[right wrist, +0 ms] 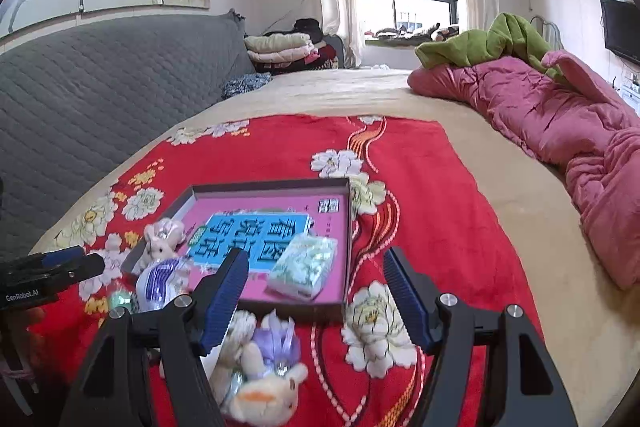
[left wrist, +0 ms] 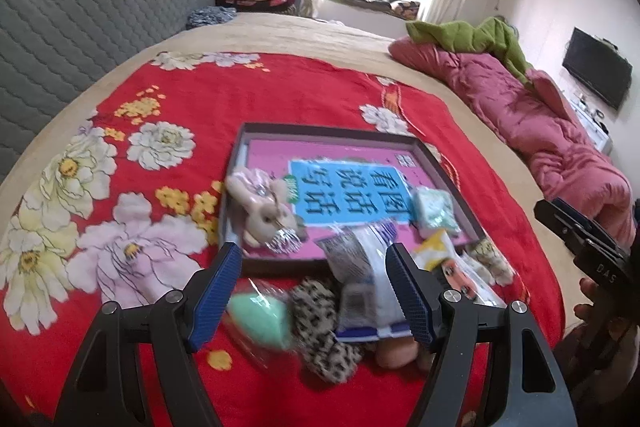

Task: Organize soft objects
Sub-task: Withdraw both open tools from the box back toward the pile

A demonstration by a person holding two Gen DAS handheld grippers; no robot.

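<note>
**Both grippers free above the pile, tray ahead**

Left gripper [left wrist: 312,267]: jaws spread, nothing gripped. Below and between its fingers lie a white pouch [left wrist: 370,267], a leopard scrunchie [left wrist: 320,327] and a mint packet [left wrist: 260,319], all on the red blanket [left wrist: 240,87]. The pouch's long axis runs roughly along the gripper's line of sight.

Right gripper [right wrist: 314,269]: jaws released, empty. A plush toy [right wrist: 260,379] sits low by its left finger; the tray [right wrist: 348,227] is just ahead, holding a tissue pack [right wrist: 304,267] and a bunny [right wrist: 160,243].

Judgement: left gripper is nearer the pouch, so a short drop should straddle it.
</note>
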